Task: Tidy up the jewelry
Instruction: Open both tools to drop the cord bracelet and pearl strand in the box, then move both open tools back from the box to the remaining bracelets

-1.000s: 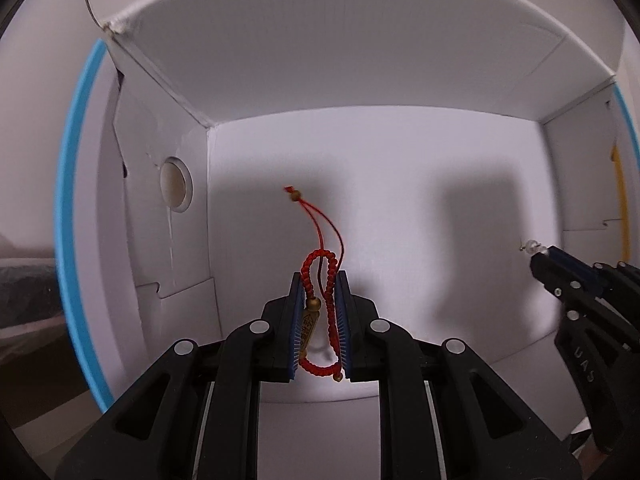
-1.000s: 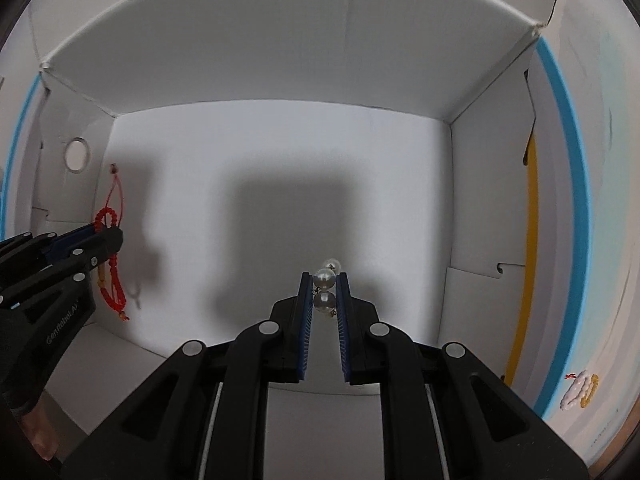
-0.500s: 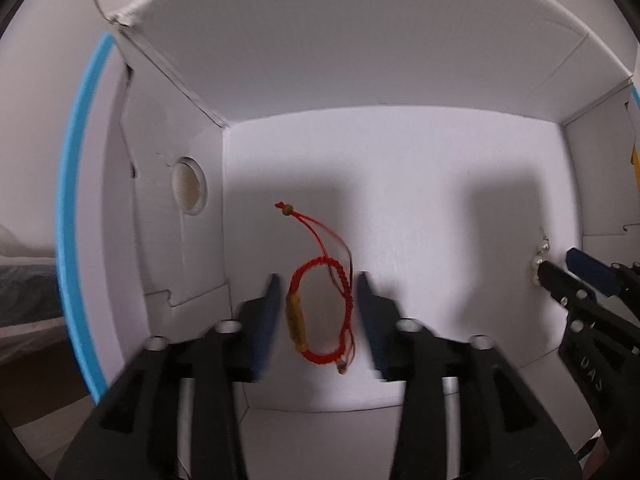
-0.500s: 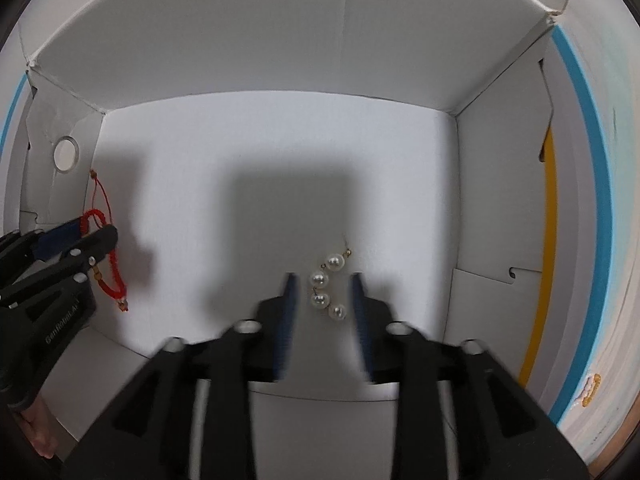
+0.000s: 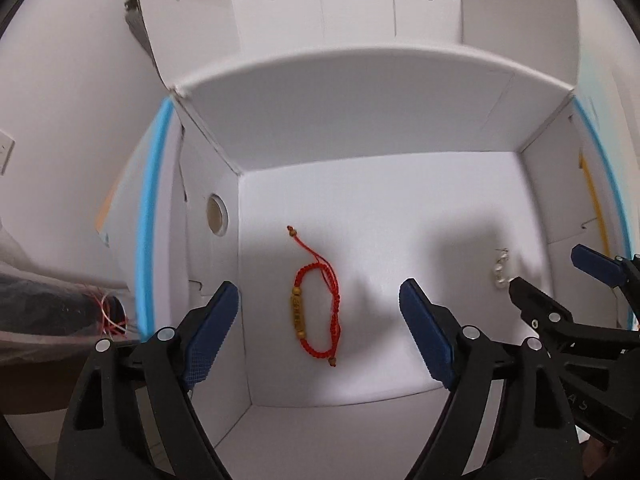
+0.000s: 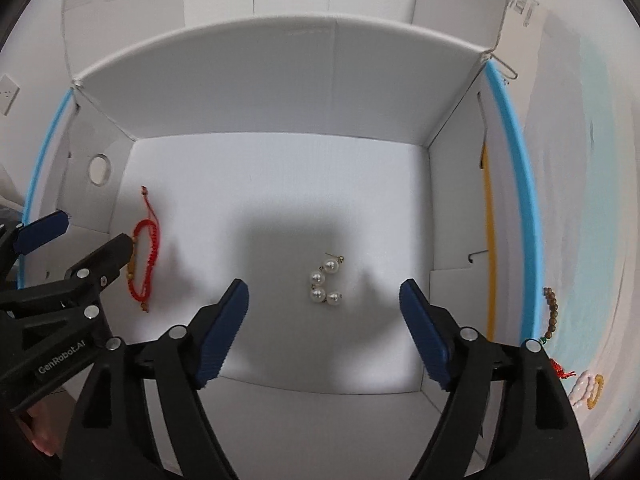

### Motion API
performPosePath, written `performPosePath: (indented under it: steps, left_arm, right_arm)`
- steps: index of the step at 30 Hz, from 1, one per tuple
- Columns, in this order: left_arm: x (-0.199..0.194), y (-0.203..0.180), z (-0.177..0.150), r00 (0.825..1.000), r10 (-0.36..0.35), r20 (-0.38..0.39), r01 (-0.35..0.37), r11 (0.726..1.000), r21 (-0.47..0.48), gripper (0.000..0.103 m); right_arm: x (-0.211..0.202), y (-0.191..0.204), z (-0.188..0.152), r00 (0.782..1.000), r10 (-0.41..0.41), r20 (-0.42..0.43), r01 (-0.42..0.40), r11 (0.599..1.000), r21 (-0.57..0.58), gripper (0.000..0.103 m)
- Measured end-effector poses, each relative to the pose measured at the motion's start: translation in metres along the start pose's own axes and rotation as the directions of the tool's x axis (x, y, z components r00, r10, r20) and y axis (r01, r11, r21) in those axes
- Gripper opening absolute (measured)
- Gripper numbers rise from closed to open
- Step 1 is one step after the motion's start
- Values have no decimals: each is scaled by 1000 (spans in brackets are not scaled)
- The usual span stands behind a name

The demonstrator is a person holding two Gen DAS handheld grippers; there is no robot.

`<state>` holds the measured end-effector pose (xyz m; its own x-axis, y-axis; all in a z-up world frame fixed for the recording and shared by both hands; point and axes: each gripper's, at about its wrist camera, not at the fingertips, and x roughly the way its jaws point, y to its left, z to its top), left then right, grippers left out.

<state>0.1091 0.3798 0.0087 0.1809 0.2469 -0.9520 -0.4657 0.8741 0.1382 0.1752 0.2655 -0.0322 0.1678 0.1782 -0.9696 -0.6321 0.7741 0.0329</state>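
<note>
A red cord bracelet [image 5: 316,306] with a gold bead lies flat on the floor of a white cardboard box [image 5: 360,128], on its left side. My left gripper [image 5: 320,328] hangs above it, its jaws opening wide, and the pads do not touch the cord. Pearl earrings [image 6: 326,280] lie on the box floor further right. My right gripper [image 6: 324,320] hovers over them, jaws also opening, pads apart from the pearls. Each gripper shows at the edge of the other's view: the right gripper [image 5: 560,280], the left gripper [image 6: 80,240]. The bracelet [image 6: 144,248] and the earrings [image 5: 500,268] appear there too.
The box has tall white walls with a round hole [image 5: 216,216] in the left one and blue-edged flaps. Outside the right wall, on a pale mat, lie a brown bead strand [image 6: 554,312] and a yellow ring [image 6: 596,390]. A dark bag [image 5: 52,308] sits left of the box.
Both grippers opened and let go: the bracelet and the earrings dropped onto the box floor. Both grippers then rose, so more of the box and its surroundings shows.
</note>
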Motion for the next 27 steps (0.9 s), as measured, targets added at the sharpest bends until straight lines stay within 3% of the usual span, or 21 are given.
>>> performPosePath:
  steps: [12,17,27]
  left_arm:
    - [-43,26,-9,992,-25,125,32,998,-53,97]
    - [-61,25,-21,986,-45,162,56,997,-62,97]
    - [-95,0,-34,974,-55,219,68,996,-53,97]
  right_arm:
    - [-57,-11,-5,990,31,134,-31,1000,-3,90]
    - [-86,-7,-17,983,37,180,-36,999,-6,95]
    - [-119,-41,-47,966,13,258,-27,998,50,96]
